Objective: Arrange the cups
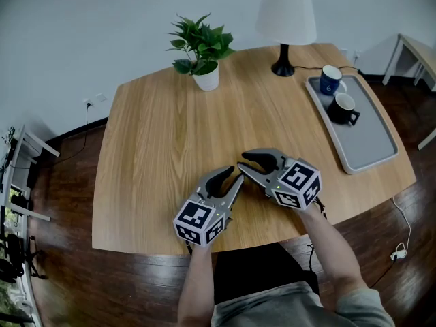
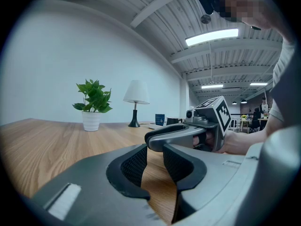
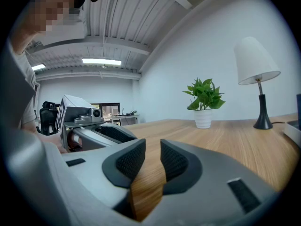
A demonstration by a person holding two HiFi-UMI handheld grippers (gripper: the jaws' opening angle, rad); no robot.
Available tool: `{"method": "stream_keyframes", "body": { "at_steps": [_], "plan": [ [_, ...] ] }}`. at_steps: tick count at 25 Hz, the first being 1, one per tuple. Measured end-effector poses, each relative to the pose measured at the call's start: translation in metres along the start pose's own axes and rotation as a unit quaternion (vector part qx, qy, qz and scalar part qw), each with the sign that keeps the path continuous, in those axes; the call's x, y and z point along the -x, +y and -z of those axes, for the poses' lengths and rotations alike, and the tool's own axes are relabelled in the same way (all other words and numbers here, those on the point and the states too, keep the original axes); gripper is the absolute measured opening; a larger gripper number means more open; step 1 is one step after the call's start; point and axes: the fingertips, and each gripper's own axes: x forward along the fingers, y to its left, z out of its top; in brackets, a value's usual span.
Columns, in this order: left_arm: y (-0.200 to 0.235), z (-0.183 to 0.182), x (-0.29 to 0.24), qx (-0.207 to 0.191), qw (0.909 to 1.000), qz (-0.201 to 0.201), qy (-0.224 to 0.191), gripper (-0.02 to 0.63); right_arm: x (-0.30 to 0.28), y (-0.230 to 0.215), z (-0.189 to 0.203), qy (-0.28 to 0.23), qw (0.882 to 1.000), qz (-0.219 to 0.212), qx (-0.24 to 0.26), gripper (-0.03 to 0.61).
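Standing cups (image 1: 331, 80) well beyond right hand-held gripper (image 1: 243, 161)

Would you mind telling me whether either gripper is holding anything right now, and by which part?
Nothing is held: the left gripper and right gripper rest empty on the table, only bare wood between their jaws.

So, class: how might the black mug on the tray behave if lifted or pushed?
The black mug looks glossy and rigid, so it is probably slippery and breakable. Squat with a side handle, it likely slides rather than tips on the smooth tray.
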Motion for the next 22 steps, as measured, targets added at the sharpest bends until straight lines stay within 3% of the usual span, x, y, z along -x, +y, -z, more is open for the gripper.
{"method": "stream_keyframes", "body": {
  "at_steps": [22],
  "plan": [
    [0.0056,-0.0041,0.006,-0.001,1.0,-0.002,0.002,0.117,-0.0073,0.0019,-0.0023,0.0,1.0,0.0,0.0,0.094]
  ]
}}
